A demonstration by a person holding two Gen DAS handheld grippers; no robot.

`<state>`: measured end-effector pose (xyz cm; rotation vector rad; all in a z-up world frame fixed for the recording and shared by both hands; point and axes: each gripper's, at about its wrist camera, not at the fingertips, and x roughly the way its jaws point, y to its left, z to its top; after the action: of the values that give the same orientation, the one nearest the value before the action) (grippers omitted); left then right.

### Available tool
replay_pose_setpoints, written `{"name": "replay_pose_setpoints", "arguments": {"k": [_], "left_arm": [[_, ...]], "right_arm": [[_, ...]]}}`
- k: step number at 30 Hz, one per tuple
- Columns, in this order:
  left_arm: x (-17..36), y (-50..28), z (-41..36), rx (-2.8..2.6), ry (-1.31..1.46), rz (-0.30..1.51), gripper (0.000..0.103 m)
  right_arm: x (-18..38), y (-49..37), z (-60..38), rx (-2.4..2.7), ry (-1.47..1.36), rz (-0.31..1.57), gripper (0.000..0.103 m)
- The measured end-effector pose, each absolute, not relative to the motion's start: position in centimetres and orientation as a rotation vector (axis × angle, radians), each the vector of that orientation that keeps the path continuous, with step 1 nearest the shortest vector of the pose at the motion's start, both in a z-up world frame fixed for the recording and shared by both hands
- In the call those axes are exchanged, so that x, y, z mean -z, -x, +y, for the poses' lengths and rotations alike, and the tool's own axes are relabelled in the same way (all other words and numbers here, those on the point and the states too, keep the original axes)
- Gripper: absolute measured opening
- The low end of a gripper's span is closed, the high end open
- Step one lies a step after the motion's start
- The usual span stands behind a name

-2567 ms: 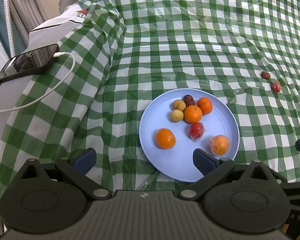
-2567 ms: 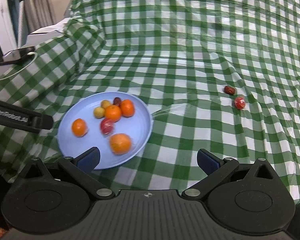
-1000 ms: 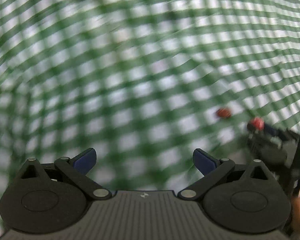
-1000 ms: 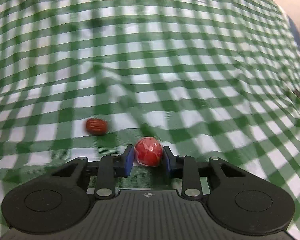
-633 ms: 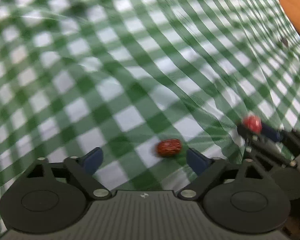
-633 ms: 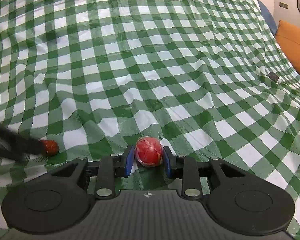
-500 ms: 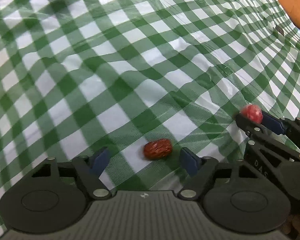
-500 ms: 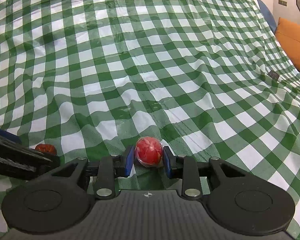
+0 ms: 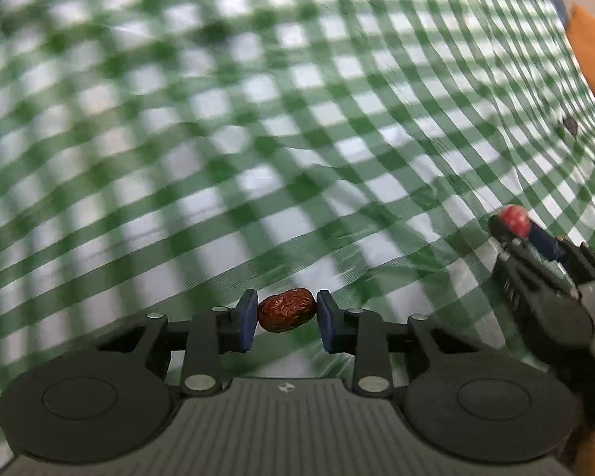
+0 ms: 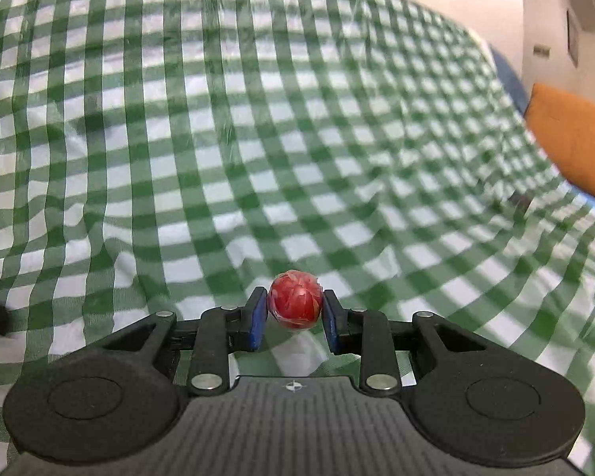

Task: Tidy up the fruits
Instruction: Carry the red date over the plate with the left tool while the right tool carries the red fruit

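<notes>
A wrinkled brown-red date (image 9: 285, 310) sits between the blue pads of my left gripper (image 9: 285, 314), just above the green-checked cloth (image 9: 258, 139). The jaws are closing, and both pads touch the date's ends. My right gripper (image 10: 295, 311) is shut on a round red fruit in clear wrap (image 10: 294, 304), held a little off the cloth. In the left wrist view the right gripper (image 9: 521, 232) shows at the right edge with that red fruit (image 9: 515, 220) at its tip. The plate is out of view.
The checked cloth (image 10: 258, 139) is rumpled and fills both views. An orange cushion (image 10: 575, 142) lies at the far right edge, also seen as the orange cushion (image 9: 593, 55). A small dark object (image 10: 520, 199) rests on the cloth near it.
My left gripper's jaws have gone from wide open to closed around the date. The right gripper keeps its hold on the red fruit and has risen a little off the cloth.
</notes>
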<state>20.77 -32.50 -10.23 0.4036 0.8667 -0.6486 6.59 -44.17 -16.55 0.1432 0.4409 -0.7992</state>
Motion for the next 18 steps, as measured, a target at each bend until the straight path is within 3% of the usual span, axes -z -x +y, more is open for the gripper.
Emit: {"name": "replay_pose_setpoints", "arguments": {"k": [18], "left_arm": [[1.1, -8.8, -8.7, 0.338, -0.262, 0.921, 0.035]], "right_arm": [[5.5, 1.9, -29.0, 0.362, -0.113, 0.509, 0.031]]}}
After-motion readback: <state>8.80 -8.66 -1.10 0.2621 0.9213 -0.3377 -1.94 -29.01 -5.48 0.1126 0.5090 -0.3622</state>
